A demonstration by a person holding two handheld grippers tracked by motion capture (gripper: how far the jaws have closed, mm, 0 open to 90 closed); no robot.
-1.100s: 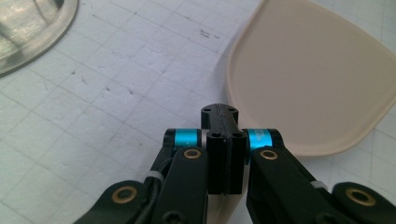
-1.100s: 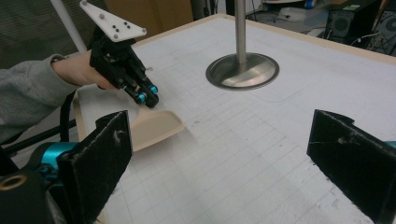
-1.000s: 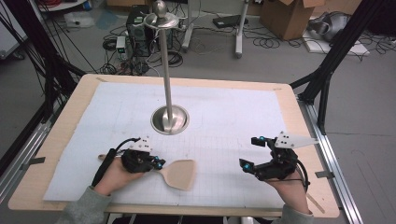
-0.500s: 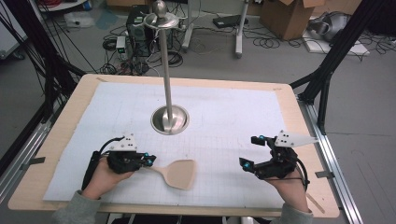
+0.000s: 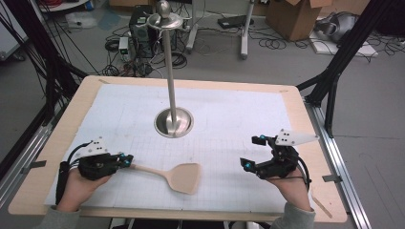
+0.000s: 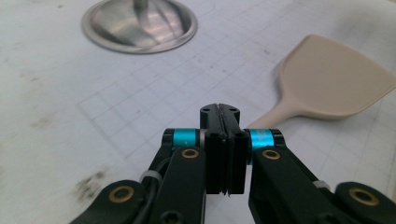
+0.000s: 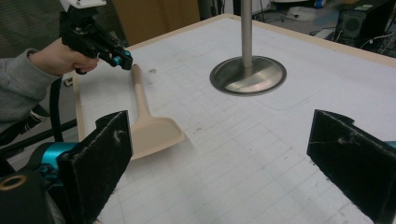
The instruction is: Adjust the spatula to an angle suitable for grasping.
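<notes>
My left tongs pressed shut at the spatula's handle end; right tongs gaping, empty.

From above, my left tongs' tips meet the tip of the beige spatula, but in the left gripper view the jaws hide the handle's end, so I cannot tell if they touch it. The smooth, flat blade lies on gridded white paper near the bench's front edge. Open paper separates my hands. The shiny steel stand rises behind, its round base well apart.
</notes>
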